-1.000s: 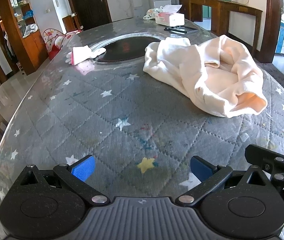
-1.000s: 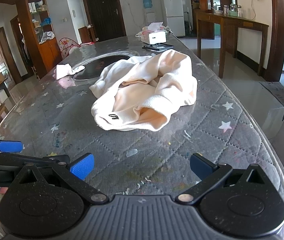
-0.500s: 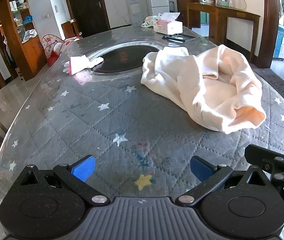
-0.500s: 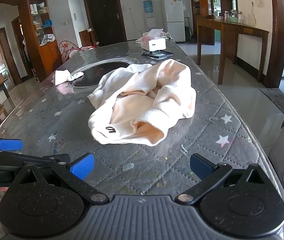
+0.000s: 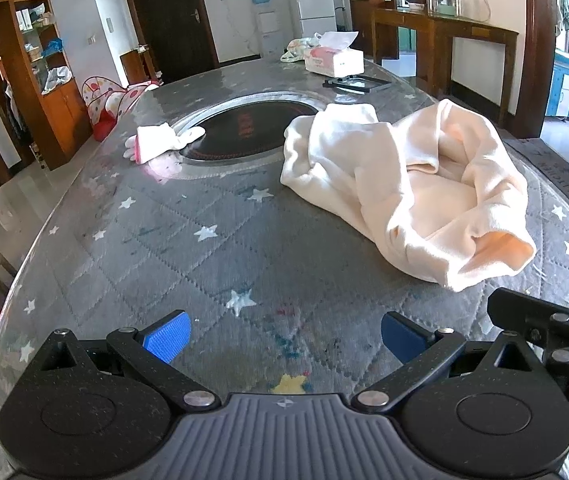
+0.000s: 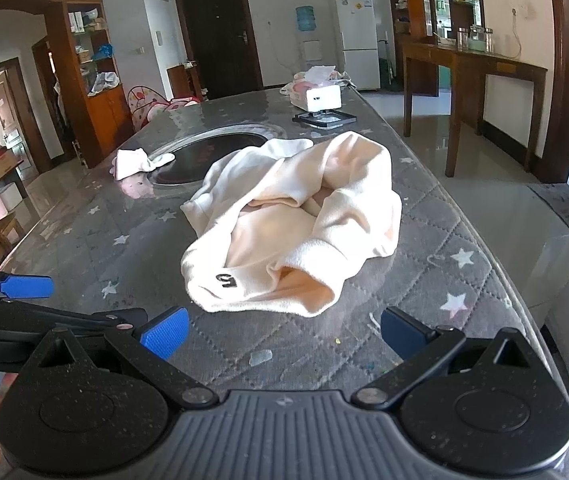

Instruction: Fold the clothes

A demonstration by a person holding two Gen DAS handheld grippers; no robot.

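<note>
A crumpled cream garment point(image 5: 412, 188) lies in a heap on the grey star-quilted table point(image 5: 212, 248). In the right wrist view the same garment point(image 6: 296, 220) shows a small black mark near its front hem. My left gripper point(image 5: 282, 336) is open, low over the table, with the garment ahead and to its right. My right gripper point(image 6: 280, 332) is open too, just short of the garment's near edge. Nothing sits between either pair of blue pads. The left gripper point(image 6: 24, 286) also shows at the left edge of the right wrist view.
A dark round inset point(image 5: 252, 132) lies in the table beyond the garment, with a white and pink glove point(image 5: 160, 144) beside it. A tissue box point(image 5: 334, 60) and a flat black frame point(image 5: 358, 84) are at the far end. The table's right edge point(image 6: 496, 264) drops to the floor.
Both grippers have moved forward toward the garment, which now sits nearer and larger in both views. Both stay open and the garment has not shifted.
</note>
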